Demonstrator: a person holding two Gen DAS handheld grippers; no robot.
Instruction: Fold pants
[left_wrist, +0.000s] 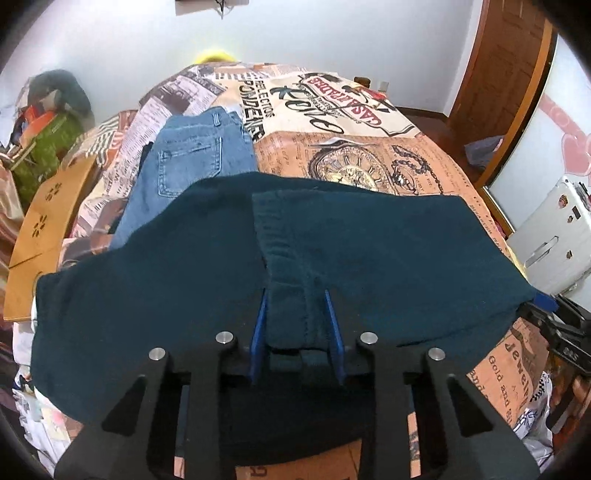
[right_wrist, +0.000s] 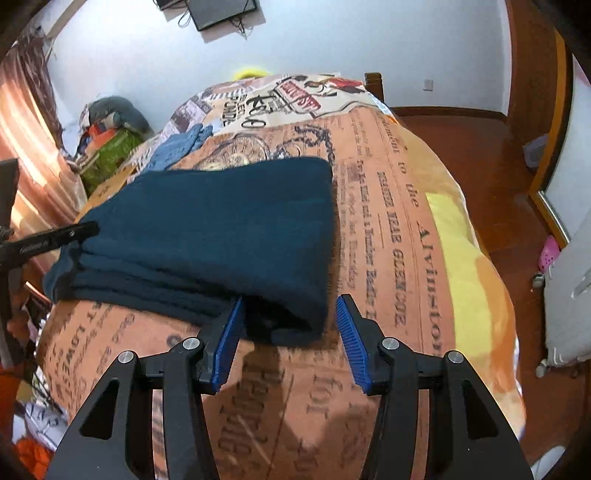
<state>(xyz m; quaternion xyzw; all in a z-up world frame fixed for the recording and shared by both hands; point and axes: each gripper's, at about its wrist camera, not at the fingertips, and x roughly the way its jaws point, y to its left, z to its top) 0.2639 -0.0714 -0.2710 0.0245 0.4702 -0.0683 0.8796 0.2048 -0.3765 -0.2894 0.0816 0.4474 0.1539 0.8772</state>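
The dark teal pants (left_wrist: 207, 266) lie folded in layers on the newspaper-print bedcover (left_wrist: 369, 155). My left gripper (left_wrist: 297, 321) is shut on a thick fold of the pants, cloth bunched between its blue pads. In the right wrist view the folded pants (right_wrist: 221, 229) form a stacked bundle. My right gripper (right_wrist: 291, 321) is open, its jaws astride the bundle's near right corner, left pad against the cloth. The left gripper's black body (right_wrist: 48, 240) shows at the bundle's left end.
Folded blue jeans (left_wrist: 184, 162) lie on the bed beyond the teal pants. A wooden chair back (left_wrist: 40, 229) and clutter stand at the left. A white appliance (left_wrist: 554, 236) and wooden floor (right_wrist: 480, 155) are at the right.
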